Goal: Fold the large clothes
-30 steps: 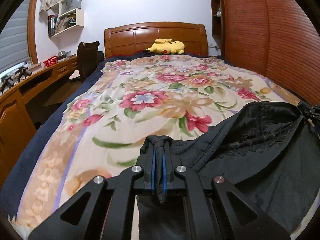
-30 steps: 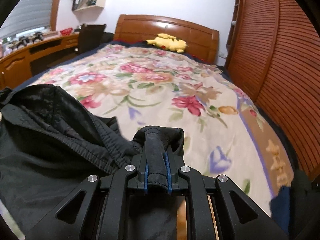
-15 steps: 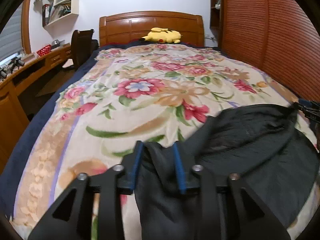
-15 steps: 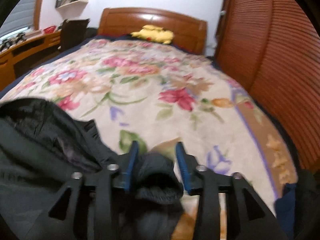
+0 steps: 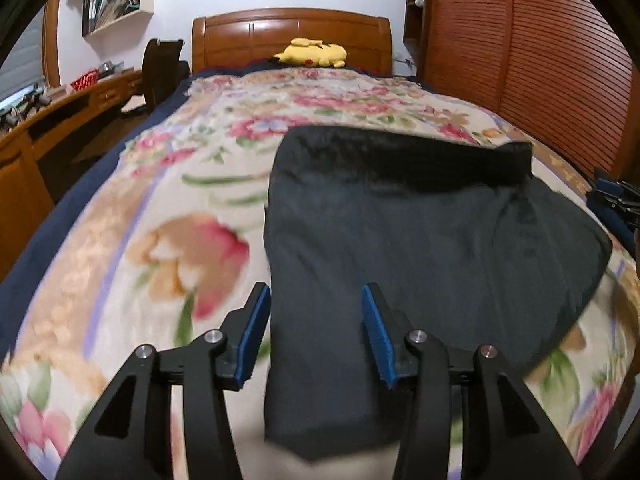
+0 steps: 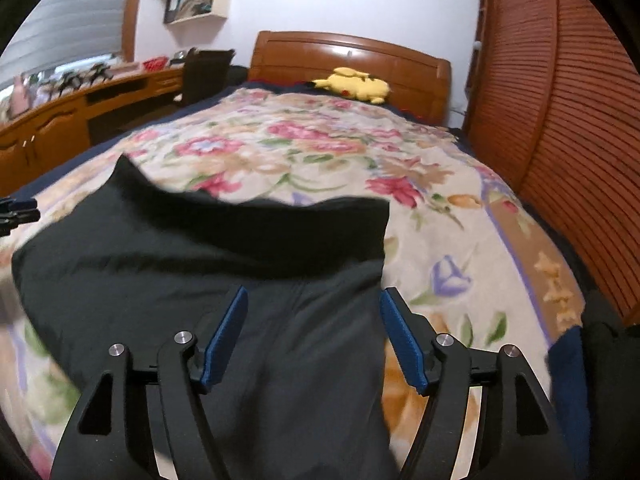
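The black garment (image 5: 420, 240) lay spread flat on the floral blanket (image 5: 168, 208), near the foot of the bed. Left gripper (image 5: 316, 332) hung over its left edge, jaws apart, holding nothing; right gripper (image 6: 316, 336) was above the right edge, also wide apart & empty. Looked like a lay-out step just done. Next prob. called for re-gripping an edge w/ both claws to start a fold.

Both wrist cameras look close over the bed (image 5: 132, 240) toward its headboard (image 5: 292, 36); both views share the dark garment (image 5: 400, 240) and yellow plush (image 6: 354, 84).
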A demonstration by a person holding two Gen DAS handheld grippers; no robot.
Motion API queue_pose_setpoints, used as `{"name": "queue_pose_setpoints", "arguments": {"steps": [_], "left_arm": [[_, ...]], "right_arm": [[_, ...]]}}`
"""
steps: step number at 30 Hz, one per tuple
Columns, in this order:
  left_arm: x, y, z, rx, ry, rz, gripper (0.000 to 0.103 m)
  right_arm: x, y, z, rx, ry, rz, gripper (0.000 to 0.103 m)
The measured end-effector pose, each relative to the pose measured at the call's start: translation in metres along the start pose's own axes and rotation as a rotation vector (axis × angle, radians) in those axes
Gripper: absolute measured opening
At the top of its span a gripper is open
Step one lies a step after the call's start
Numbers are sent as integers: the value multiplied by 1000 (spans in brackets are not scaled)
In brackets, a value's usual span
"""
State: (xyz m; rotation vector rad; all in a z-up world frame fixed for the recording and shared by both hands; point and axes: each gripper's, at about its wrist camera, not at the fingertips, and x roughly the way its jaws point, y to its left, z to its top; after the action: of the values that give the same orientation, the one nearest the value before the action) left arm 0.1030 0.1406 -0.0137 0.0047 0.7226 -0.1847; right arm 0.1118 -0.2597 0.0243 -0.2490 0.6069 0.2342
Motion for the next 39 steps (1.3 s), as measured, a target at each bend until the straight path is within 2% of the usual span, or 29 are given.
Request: {"name": "queue_pose_setpoints", "arguments": {"steps": [8,14,29,39], "left_arm": [[-9,4,-33,-9,25,-15,46],[-5,4,-39,7,38,-3,48],[12,-2,-53,33,82,30,51],[4,-2,-52,21,63,34,52]], "right_arm": [[-8,13,-37,-1,49,19,70],[0,-3,-55,55,85,1,71],[20,-12,-84,147,148,11,91],[26,-7,-93,136,149,15,93]]}}
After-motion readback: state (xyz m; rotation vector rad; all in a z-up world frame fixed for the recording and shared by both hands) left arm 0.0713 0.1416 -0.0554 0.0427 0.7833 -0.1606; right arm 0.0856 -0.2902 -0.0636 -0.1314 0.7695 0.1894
